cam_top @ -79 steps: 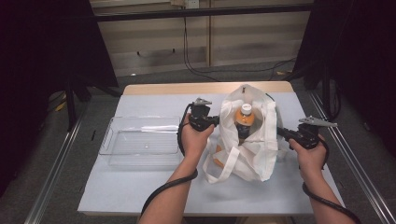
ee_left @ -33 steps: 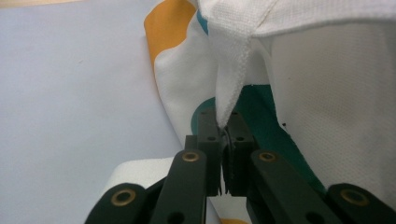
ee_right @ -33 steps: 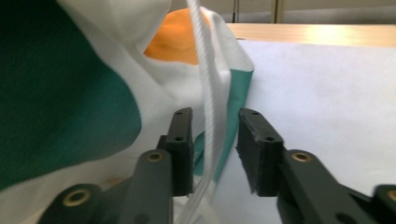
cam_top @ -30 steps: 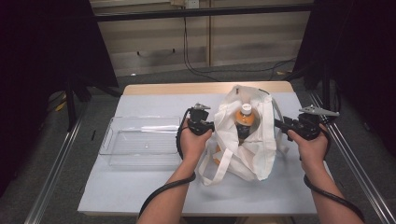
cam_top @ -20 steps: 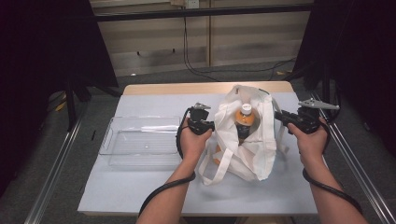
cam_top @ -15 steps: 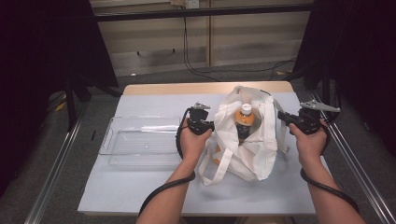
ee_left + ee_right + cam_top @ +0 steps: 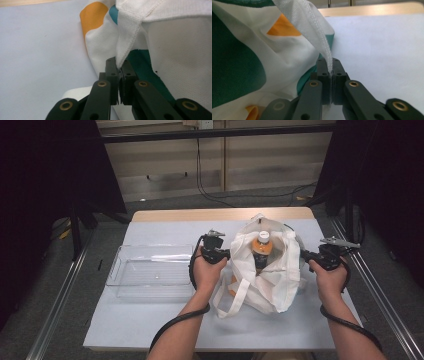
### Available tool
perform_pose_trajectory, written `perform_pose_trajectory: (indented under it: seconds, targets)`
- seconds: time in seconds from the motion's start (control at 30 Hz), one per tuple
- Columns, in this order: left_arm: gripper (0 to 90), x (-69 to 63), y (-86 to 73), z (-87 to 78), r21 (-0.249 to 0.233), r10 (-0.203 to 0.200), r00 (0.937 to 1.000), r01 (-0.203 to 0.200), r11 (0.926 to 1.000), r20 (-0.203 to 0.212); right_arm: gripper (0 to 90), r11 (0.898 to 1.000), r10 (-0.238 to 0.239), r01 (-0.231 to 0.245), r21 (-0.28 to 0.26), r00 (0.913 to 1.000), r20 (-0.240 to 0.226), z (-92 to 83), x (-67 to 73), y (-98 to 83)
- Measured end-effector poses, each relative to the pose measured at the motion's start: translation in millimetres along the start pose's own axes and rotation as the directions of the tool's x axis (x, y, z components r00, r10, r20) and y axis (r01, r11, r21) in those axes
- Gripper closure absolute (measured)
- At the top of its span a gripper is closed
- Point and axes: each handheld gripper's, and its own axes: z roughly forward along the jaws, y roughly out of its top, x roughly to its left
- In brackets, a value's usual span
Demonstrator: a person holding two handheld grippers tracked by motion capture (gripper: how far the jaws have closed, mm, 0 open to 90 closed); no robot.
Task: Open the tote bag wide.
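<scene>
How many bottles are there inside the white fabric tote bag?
1: an orange-capped bottle with a white lid stands upright in the open white fabric tote bag at the table's middle. Others may lie hidden beneath the fabric.

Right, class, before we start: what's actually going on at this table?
A person holds a hand tool in each hand and is working on a white tote bag on the table. The left tool is shut on a strip of the bag's webbing, and the right tool, whose jaws have just closed, pinches another strip on the far side. A bottle with a white cap stands upright in the open bag. A clear tray lies to the left.
</scene>
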Motion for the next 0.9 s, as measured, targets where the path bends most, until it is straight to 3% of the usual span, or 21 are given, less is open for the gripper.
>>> perform_pose_trajectory:
  seconds: [0.7, 0.73, 0.8, 0.9]
  targets:
    - [87.5, 5.0, -2.4, 4.0, 0.017, -0.005, 0.9999, 0.005, 0.9998, -0.012, 88.4, 0.997, 0.022, -0.023, 0.07, 0.9995, 0.021, 6.5, -12.1, -24.1]
    - [87.5, 4.3, -2.8, 5.1, 0.007, -0.021, 0.9997, 0.021, 0.9998, -0.011, 88.4, 0.997, 0.023, -0.025, 0.071, 0.9995, 0.02, 6.6, -12.2, -24.2]
    - [87.5, 5.5, -2.9, 4.7, 0.02, -0.006, 0.9999, 0.006, 0.9998, -0.016, 88.4, 0.997, 0.021, -0.023, 0.073, 0.9995, 0.022, 6.5, -12.3, -24.0]
    - [87.4, 7.3, -4.1, 5.7, 0.021, -0.03, 0.9992, 0.03, 0.9993, -0.028, 88.4, 0.997, 0.016, -0.018, 0.074, 0.9996, 0.025, 5.9, -12.5, -22.9]
